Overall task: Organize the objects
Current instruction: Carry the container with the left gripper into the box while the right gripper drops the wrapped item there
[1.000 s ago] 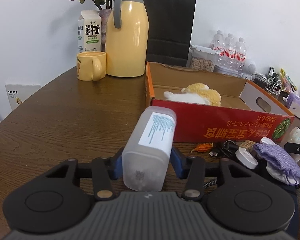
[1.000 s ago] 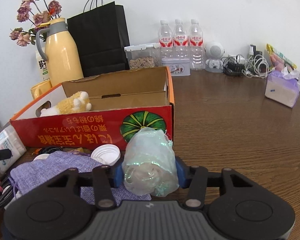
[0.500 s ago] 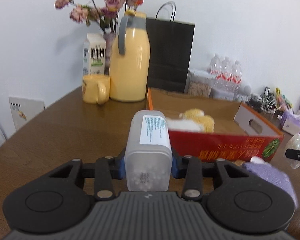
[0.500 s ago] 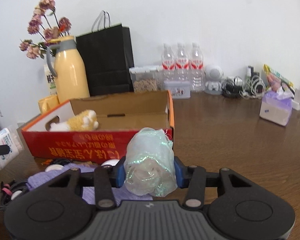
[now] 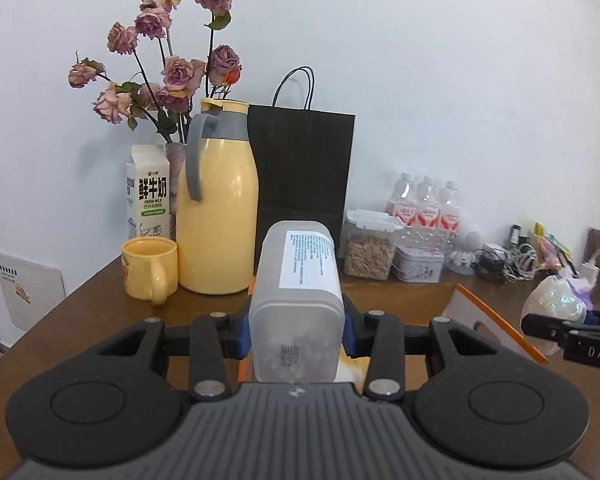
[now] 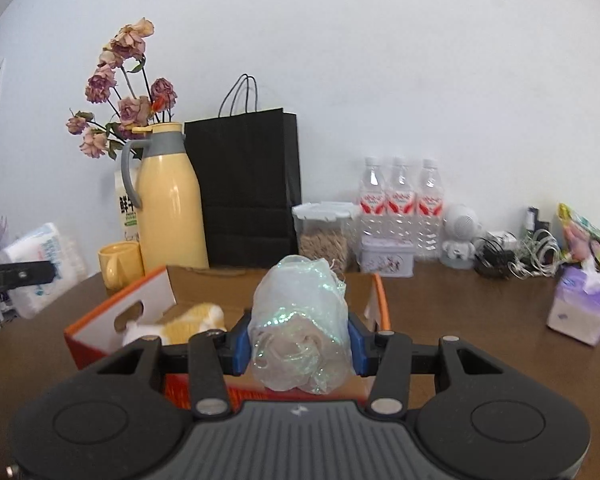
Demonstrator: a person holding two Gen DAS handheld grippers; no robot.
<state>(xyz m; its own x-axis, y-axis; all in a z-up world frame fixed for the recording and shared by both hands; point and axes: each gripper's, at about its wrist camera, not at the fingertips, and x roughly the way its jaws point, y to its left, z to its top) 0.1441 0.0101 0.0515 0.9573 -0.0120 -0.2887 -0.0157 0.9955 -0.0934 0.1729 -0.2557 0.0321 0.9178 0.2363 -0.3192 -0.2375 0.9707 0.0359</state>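
A: Report the left gripper (image 5: 296,332) condition.

B: Both blue pads pinch a frosted plastic container (image 5: 296,300) at its lower sides. Container points toward 12 o'clock, white label facing up, clear of the wooden table (image 5: 84,312). The jaws closed slightly further onto it just now.

A: Right gripper (image 6: 298,346)?

B: Clamped on an iridescent gauze pouch (image 6: 300,324), pads pressing both flanks.

A: Position of the box?

B: The red cardboard box (image 6: 100,332) lies below the pouch, extending to 9 o'clock. A plush toy (image 6: 180,320) rests inside it. The yellow thermos (image 6: 172,208) stands at 11 o'clock
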